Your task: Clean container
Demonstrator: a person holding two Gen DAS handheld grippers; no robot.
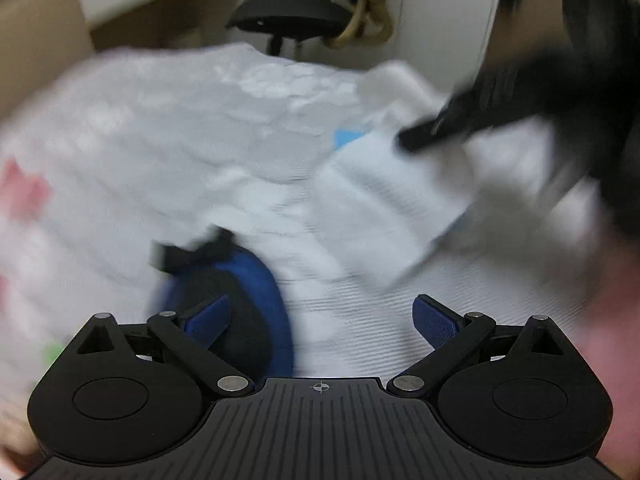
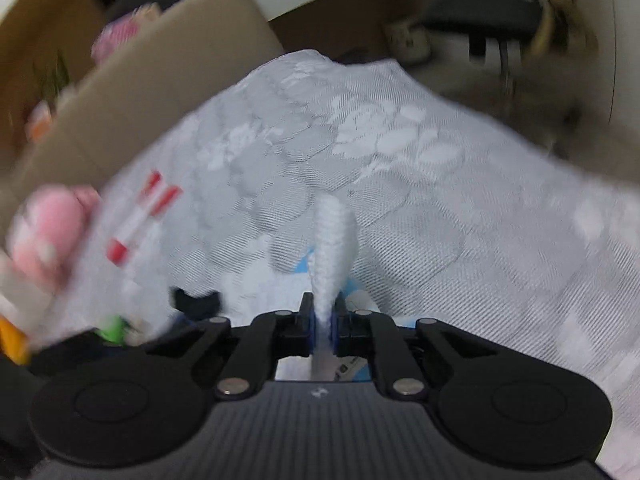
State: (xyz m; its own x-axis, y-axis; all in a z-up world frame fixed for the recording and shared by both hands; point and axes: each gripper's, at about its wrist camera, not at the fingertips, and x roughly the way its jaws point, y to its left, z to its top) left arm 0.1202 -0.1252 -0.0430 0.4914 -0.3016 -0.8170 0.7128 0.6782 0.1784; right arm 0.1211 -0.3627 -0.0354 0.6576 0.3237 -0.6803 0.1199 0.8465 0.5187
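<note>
White patterned cloth (image 2: 400,168) covers the table; my right gripper (image 2: 323,322) pinches a soft, limp wipe (image 2: 332,236), left gripper (image 1: 320,320) gapes empty beside the blue container (image 1: 240,304).

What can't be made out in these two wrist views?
- Blue container, left wrist view: motion blur, and the open left hand-held gripper covers its lower part; contents unreadable.
- White wipe, left wrist view: smeared; the right hand-held gripper hides its top edge.
- Wipe packet, right wrist view: mostly behind the gripper; print too small to read.
- Pink item, right wrist view: too blurred to identify.
</note>
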